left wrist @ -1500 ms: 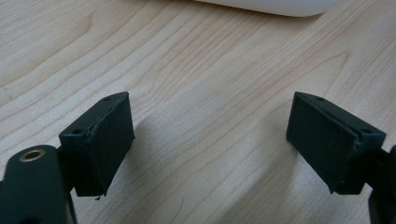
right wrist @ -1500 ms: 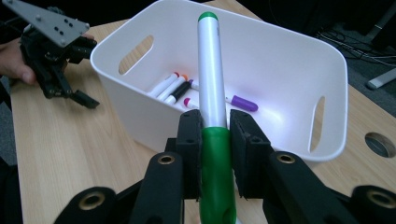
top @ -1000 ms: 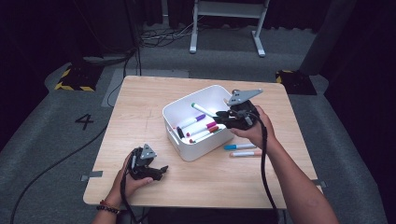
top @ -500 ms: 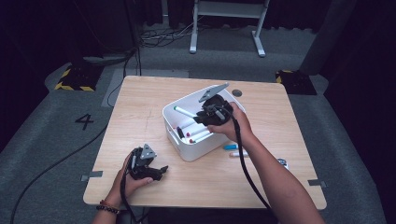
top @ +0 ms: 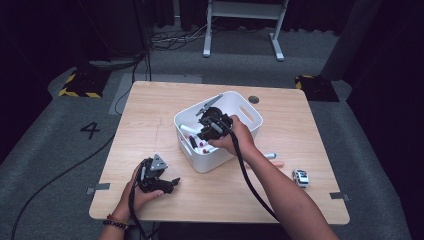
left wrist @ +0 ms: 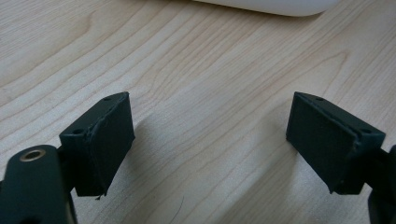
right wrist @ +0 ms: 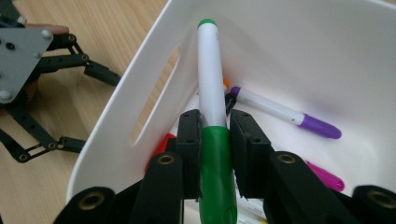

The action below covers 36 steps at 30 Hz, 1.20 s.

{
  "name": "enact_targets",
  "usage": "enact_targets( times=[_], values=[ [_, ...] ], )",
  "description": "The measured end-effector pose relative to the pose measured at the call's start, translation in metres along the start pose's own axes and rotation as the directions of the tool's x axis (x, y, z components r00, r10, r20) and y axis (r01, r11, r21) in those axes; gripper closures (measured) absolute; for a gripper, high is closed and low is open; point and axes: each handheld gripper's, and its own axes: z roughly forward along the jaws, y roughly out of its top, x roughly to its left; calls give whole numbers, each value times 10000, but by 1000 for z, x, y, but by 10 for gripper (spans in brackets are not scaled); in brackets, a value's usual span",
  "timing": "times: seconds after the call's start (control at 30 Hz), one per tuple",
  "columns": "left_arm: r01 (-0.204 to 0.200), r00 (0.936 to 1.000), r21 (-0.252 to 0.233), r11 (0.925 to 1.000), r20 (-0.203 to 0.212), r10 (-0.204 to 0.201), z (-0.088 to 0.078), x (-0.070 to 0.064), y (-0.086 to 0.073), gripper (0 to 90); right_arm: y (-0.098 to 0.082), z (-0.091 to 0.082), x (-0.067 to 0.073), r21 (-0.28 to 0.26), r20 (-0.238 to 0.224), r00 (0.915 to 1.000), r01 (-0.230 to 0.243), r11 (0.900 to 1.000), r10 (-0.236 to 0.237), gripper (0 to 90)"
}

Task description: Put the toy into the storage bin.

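Marker (right wrist: 211,93) with a green cap sits clamped between the jaws of my right gripper (right wrist: 215,135), which I hold inside the white bin (right wrist: 154,60); its white barrel points toward the bin's slotted wall. From above, my right gripper (top: 212,125) is over the left half of the bin (top: 250,117), which stands in the middle of the wooden table (top: 165,105). On the bin's floor beside my jaws lie a purple marker (right wrist: 285,112) and a pink one (right wrist: 327,177). My left gripper (top: 157,181) rests low on the table near its front left edge, well apart from the bin. Its jaws stand wide with nothing but bare wood between them (left wrist: 210,140). To the right of the bin, a blue marker (top: 270,155) lies on the table, and a small toy car (top: 300,177) sits farther right.
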Motion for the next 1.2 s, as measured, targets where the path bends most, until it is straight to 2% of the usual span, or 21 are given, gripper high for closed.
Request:
enact_targets(
  times=[0.07,0.13,0.17,0.2,0.3,0.4,0.5,0.57,0.63,0.7,0.73,0.83,0.9,0.97,1.1,1.2],
  values=[
    [3,10000,8,10000,48,-3,0,0,0,152,2,3,3,320,-84,10000,36,9995,-33,747],
    [4,10000,9,10000,49,-4,0,0,0,152,3,4,4,402,-72,9999,156,9991,-154,747],
    [6,10000,7,10000,50,-6,0,0,0,152,4,6,7,644,-374,9990,279,9975,-255,745],
    [3,10000,6,10000,51,-3,0,0,0,152,5,6,7,733,-275,9992,295,9969,-276,744],
    [4,10000,5,10000,49,-4,0,0,0,152,5,7,9,983,-396,9986,388,9944,-351,742],
    [3,10000,7,10000,50,-3,0,0,0,152,5,8,11,895,-536,9979,398,9952,-351,736],
    [3,10000,0,10000,-6,-3,0,0,0,152,4,6,10,870,-506,9981,387,9955,-344,686],
    [-7,10000,1,10000,7,7,0,0,0,152,3,3,9,638,-659,9971,412,9971,-370,659],
    [-31,10000,25,10000,45,31,0,0,0,152,1,-3,9,367,-553,9976,446,9983,-425,633],
    [-18,10000,-6,10000,45,18,0,0,0,152,-4,-15,9,234,-637,9979,166,9996,-151,617],
    [-13,10000,9,10000,49,13,0,0,0,152,-6,-19,5,-192,-619,9954,723,9972,-733,599],
    [-13,10000,3,10000,2,13,0,0,0,152,-20,-40,0,-656,-705,9954,603,9960,-649,573],
    [-4,10000,-7,10000,-10,4,0,0,0,152,-31,-55,-5,-1030,-534,9955,728,9920,-786,571],
    [10,10000,-23,10000,-11,-10,0,0,0,152,-48,-72,-13,-1453,-537,9964,578,9877,-662,557],
    [12,10000,-10,10000,-7,-12,0,0,0,152,-79,-93,-25,-1790,-473,9966,577,9822,-672,538],
    [11,10000,-10,10000,-4,-11,0,0,0,152,-105,-104,-33,-2000,-397,9983,349,9792,-437,528]
  ],
)
